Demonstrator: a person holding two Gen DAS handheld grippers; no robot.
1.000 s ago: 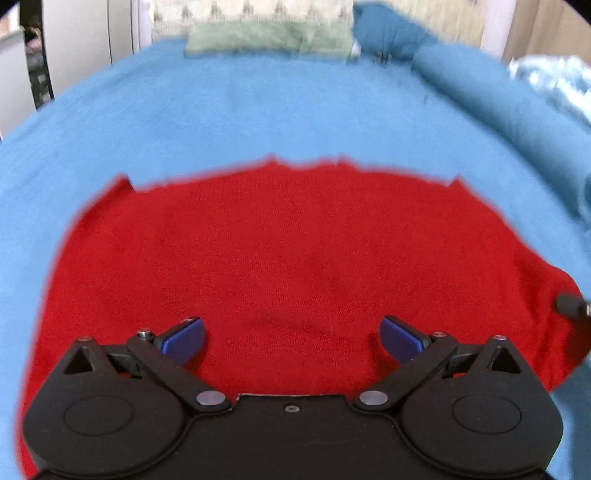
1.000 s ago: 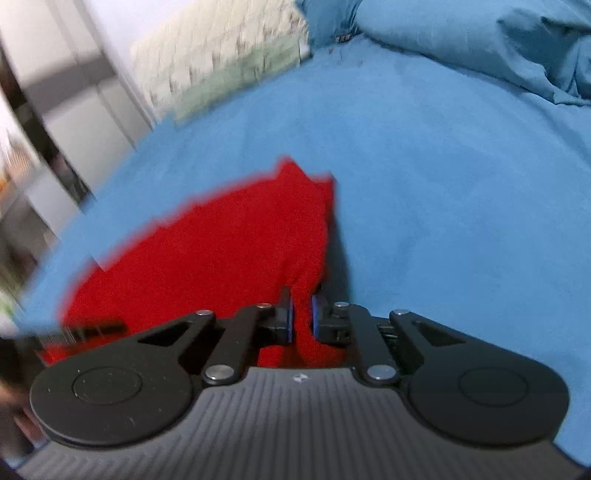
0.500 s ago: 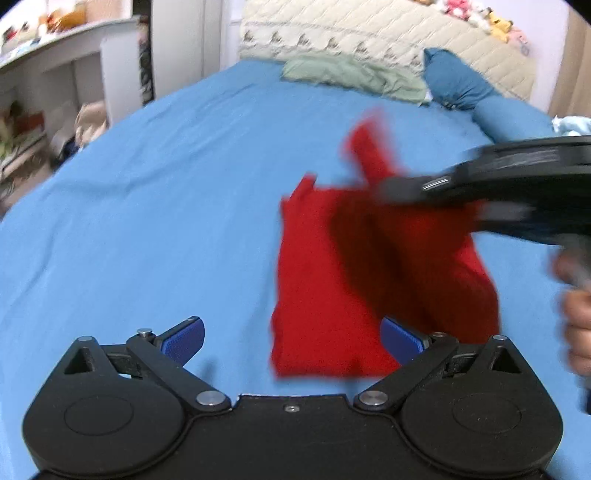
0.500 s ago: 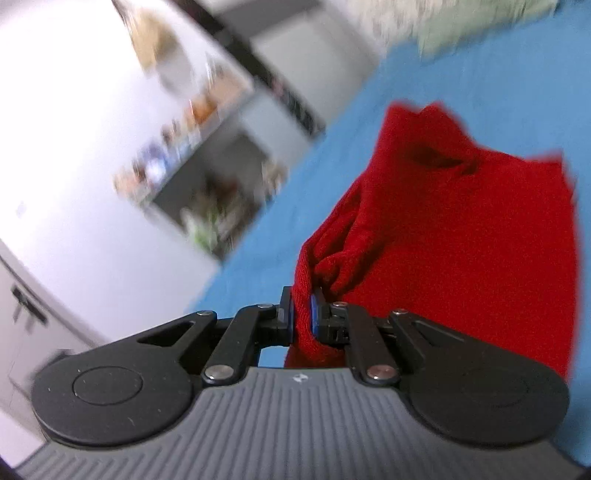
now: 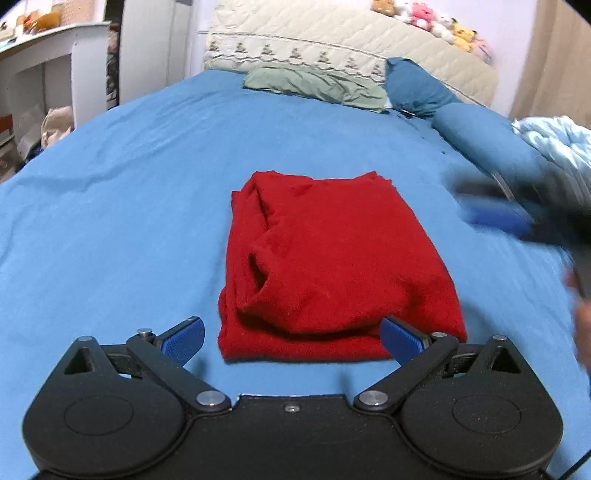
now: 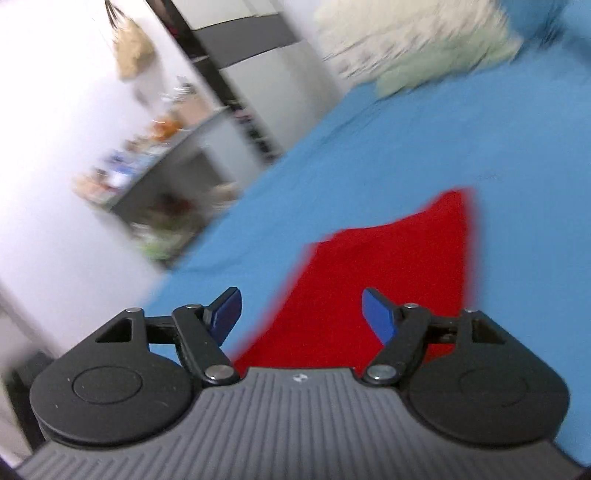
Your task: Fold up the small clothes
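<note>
Red knit garment lies folded on the blue bedsheet, straight ahead of the left gripper, long axis running away from it. Left gripper is nearer, spread wide, empty. Right gripper, off to the garment's right, is likewise released.

1. Folded garment at frame centre of the left wrist view, flat on the bed.
2. Left claw at lower centre, spread wide, its fingertips to either side of the garment's near edge.
3. Right claw blurred at the right edge, apart from the garment.
4. Pillows at upper centre, behind the garment; headboard behind those; plush toys on top, upper right.
5. Shelf unit at upper left, beside the bed.
6. Crumpled bedding at the right, on the bed.
7. In the right wrist view, garment at lower centre behind the spread claw; shelves at left.
</note>
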